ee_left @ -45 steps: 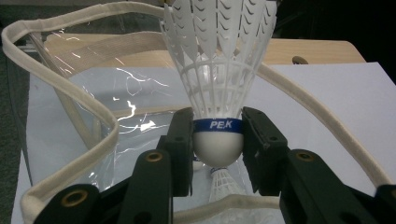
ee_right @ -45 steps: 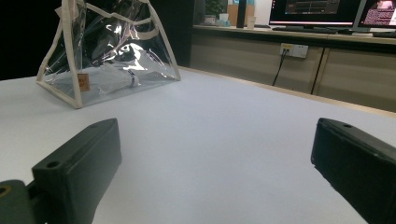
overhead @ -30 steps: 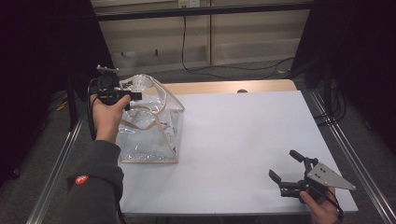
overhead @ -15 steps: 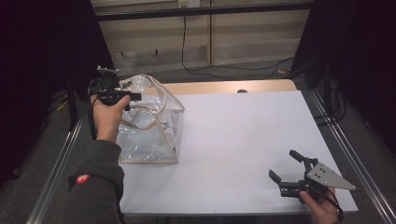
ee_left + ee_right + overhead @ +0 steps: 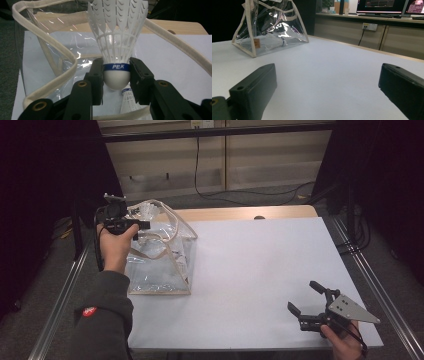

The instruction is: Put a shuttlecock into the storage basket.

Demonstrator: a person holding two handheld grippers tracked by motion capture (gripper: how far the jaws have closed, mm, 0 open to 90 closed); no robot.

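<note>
Your left gripper (image 5: 116, 75) is pinching a white shuttlecock (image 5: 117, 42) by its rounded cork base, the pads pressed on either side of the blue band, with the feather skirt fanning up and away from the jaws. From the high view that gripper (image 5: 142, 226) sits over the open top of the clear plastic bag (image 5: 165, 265), which stands at the left edge of the white table (image 5: 265, 270). The bag's cream fabric handles (image 5: 50, 75) loop close around your grip: one strap curls along the left of the jaws and another runs diagonally past on the right, so both lie just beside the shuttlecock and crowd the mouth of the bag. Below the held cork, a second shuttlecock (image 5: 128, 100) lies inside the bag, its blue band and feathers showing just under your right-hand jaw. In the right gripper view the same bag (image 5: 270, 30) stands well away across the bare table surface, with that shuttlecock (image 5: 273, 41) lying on its floor and a small tan tag (image 5: 257, 43) on its front corner. Your right gripper (image 5: 312, 307) is spread wide with nothing between the jaws, resting low near the front right corner of the table, well apart from the bag. Beyond the far table edge a black cable (image 5: 200, 170) hangs down against the wall panels, clear of both grippers.
</note>
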